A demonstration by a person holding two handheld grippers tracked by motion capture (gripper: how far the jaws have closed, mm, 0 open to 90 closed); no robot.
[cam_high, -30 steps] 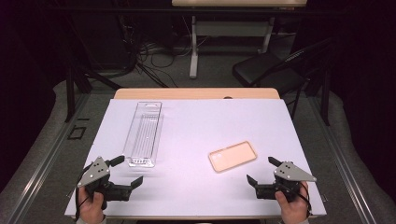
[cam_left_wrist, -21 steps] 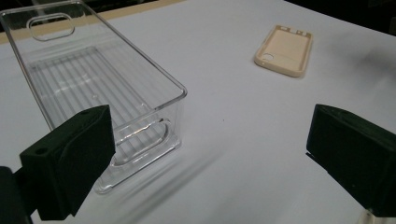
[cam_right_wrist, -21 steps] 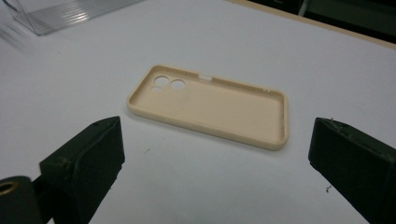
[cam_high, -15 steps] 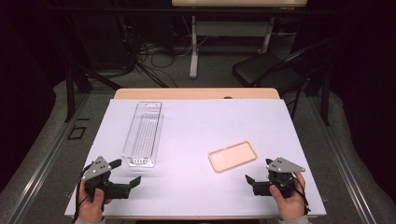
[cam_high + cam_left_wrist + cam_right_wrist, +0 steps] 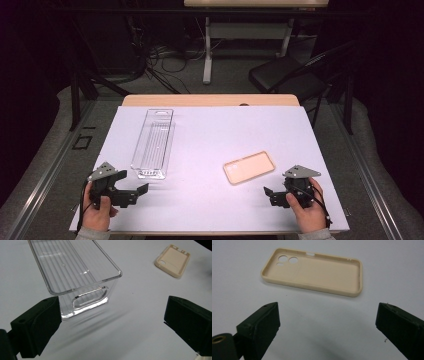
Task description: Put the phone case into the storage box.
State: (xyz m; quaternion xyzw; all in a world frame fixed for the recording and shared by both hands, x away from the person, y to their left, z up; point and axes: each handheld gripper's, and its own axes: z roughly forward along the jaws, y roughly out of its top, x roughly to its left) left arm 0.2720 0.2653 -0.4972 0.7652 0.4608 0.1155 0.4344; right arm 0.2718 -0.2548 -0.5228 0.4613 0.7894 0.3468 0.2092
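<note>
A clear plastic bin lies lengthwise on the left half of the white table. In the left gripper view its near end with a handle slot sits just beyond my jaws. A beige phone case lies hollow side up at the right, with its camera holes showing in the right gripper view. My left gripper is open and empty, just short of the bin's near end. My right gripper is open and empty, a little in front of the case.
The wooden back edge of the table shows beyond the white sheet. A black chair and a desk leg with cables stand on the floor behind. Both hands rest near the table's front edge.
My right gripper has edged slightly left and forward toward the phone case. The left gripper has barely moved. Bin and case lie as before.
</note>
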